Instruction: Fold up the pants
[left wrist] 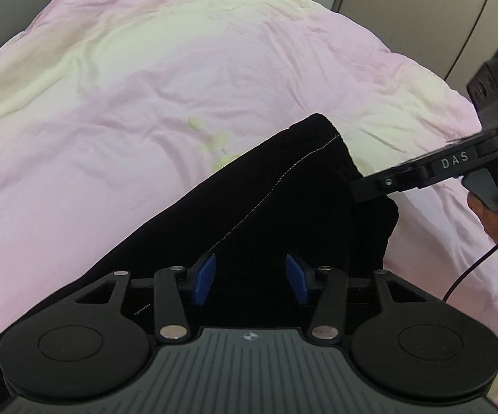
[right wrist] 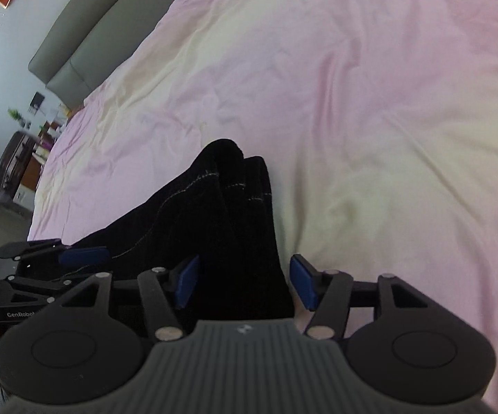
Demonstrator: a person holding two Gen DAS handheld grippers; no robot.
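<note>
My black pants (left wrist: 283,189) bunched lengthwise, pale seam stitching showing, on pink bedsheet (left wrist: 145,103), left gripper (left wrist: 250,277) and right gripper (right wrist: 245,281) both spread, gripping nothing

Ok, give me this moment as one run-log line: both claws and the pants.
step: fold pants | pants: black, bunched on pink bedsheet | left claw: open over pants | right claw: open, straddling pants edge | held: nothing

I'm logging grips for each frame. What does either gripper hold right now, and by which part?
Nothing: both the left gripper and right gripper stand open over the black pants, pads not pressing.
</note>
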